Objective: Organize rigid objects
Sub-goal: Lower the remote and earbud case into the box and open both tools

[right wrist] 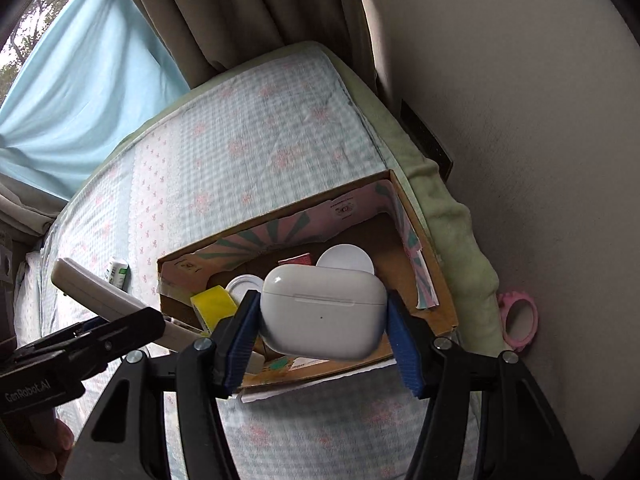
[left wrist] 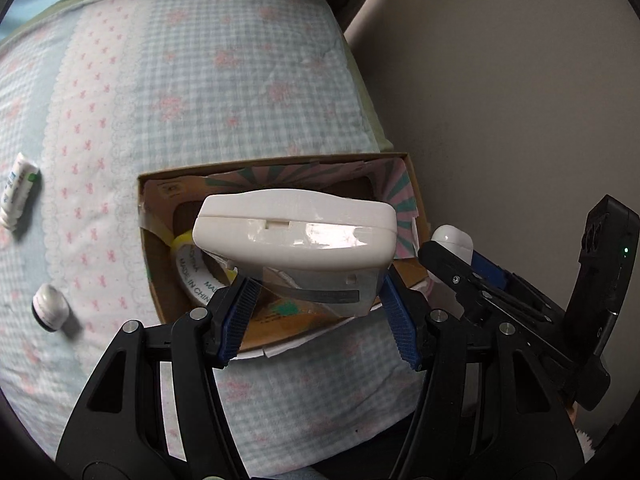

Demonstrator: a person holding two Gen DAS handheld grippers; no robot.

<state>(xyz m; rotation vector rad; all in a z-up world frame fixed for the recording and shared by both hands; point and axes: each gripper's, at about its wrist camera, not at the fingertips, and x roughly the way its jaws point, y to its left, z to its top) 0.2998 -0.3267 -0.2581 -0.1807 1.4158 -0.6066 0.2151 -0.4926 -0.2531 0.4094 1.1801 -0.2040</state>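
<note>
Both tools angled steeply down over the cardboard box point(right wrist: 430, 276) on the bed point(left wrist: 200, 80), side by side. Left tool point(left wrist: 316, 308) clamped on a flat white plastic case point(left wrist: 296, 232), blue pads gripping its lower end, case tilted up and hanging above the box's left half. Right tool point(right wrist: 320, 332) clenched on a white earbud case point(right wrist: 322, 312), pads on both short ends, lid seam facing the cam, held over the box's mid section. Inside the box: yellow tape roll point(right wrist: 214, 304), round white lids point(right wrist: 346, 260), a small red item, partly hidden. Out on the quilt, left of the box: a white tube w/ green print point(left wrist: 18, 192) and a small white bottle point(left wrist: 50, 308) lying on its side, well apart from the box. Pink ring-shaped thing point(right wrist: 518, 320) wedged btw bed edge and wall.
</note>
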